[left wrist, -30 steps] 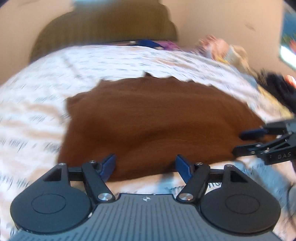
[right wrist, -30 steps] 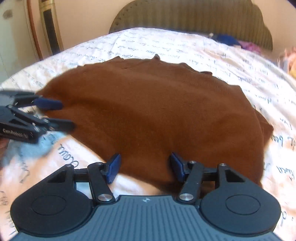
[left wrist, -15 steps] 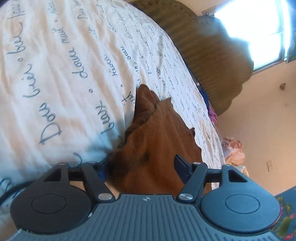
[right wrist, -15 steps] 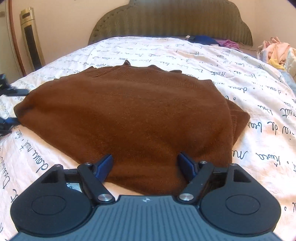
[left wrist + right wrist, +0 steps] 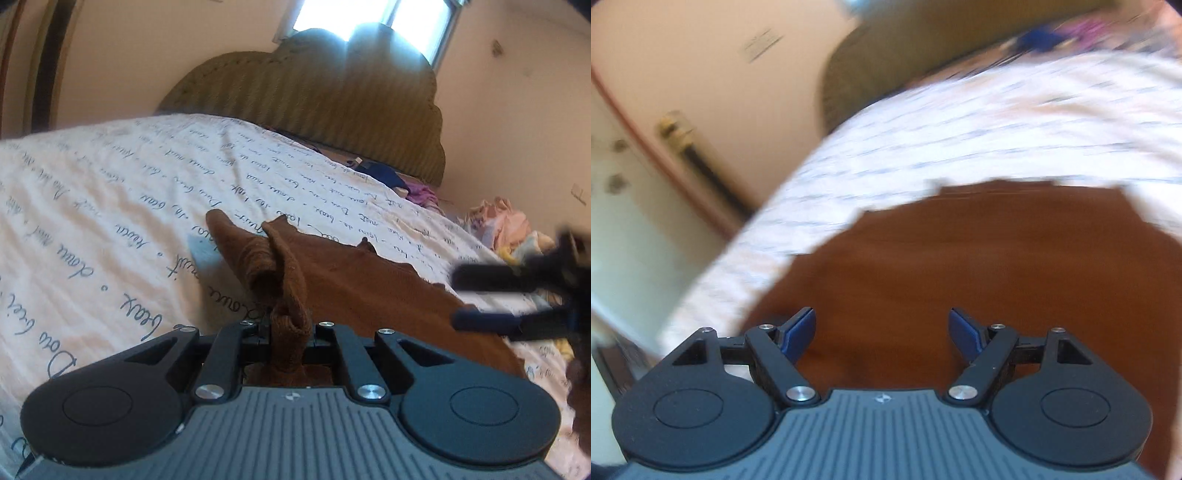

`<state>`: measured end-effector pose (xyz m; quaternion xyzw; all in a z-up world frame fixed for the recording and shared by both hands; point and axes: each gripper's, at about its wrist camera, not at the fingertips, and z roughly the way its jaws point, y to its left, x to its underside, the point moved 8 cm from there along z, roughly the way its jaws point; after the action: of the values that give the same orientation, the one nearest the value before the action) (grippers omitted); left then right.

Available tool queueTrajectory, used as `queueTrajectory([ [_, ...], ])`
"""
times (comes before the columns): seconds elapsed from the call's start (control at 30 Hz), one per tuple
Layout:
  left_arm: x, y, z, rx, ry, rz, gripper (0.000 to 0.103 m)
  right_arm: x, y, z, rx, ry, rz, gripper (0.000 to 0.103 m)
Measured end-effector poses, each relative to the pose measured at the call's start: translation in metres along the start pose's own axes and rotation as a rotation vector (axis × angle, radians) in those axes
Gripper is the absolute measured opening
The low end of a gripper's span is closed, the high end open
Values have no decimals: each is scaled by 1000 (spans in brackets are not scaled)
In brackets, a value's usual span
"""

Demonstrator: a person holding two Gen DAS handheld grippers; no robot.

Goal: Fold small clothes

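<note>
Left wrist view first, largest thing down: bed [image 5: 110, 192] under a white cover printed with cursive script, filling most of the picture, with a padded headboard [image 5: 314, 110] at its far end. Heaped at that far end and off the far right side, a few loose clothes [image 5: 506, 225], blue, purple and pink. Spread flat near the middle of the bed, a brown garment [image 5: 369, 284], apparently a small knitted top; no finished fold visible anywhere on it. Gathered and lifted off the bed at the garment's left edge, one bunched corner, pinched in the left gripper [image 5: 288, 332], jaws closed tight around the cloth. Blurred at the garment's right edge, the right gripper [image 5: 480, 299], fingers apart. Right wrist view, also blurred: right gripper [image 5: 882, 332] wide open above the brown garment [image 5: 997, 266], nothing between its blue pads [image 5: 801, 328]. Judging by this, folding barely begun: one corner secured, second grip not yet made. Remaining: take the right edge, carry both over, flatten, fold again.
</note>
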<state>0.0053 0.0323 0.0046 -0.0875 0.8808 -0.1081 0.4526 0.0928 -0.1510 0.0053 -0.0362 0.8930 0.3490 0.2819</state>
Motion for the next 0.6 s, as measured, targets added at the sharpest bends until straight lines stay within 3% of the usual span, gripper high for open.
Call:
queueTrajectory([
  [0.07,5,-8,-4,-16,-9,71,9,-16,26,33,-73,77,-24,79],
  [0.23,13,-19,-6,-12,-20,157,9,-27,78,115,-85,290,-110,79],
  [0.3,15,-22,-5,-10,-13,173,9,-22,87,141,-48,365,-174,79],
  [0.4,17,-29,-3,-5,-13,209,9,-16,82,166,83,405,-274,78],
  [0.47,17,-36,-3,4,-12,225,9,-13,69,174,143,417,-324,54],
  [0.5,16,-41,-4,11,-15,231,9,-12,64,173,155,418,-336,31],
  [0.53,15,-47,-5,25,-19,238,9,-16,57,167,153,392,-332,23],
  [0.6,12,-66,-9,72,-36,257,9,-25,47,142,85,343,-294,20],
])
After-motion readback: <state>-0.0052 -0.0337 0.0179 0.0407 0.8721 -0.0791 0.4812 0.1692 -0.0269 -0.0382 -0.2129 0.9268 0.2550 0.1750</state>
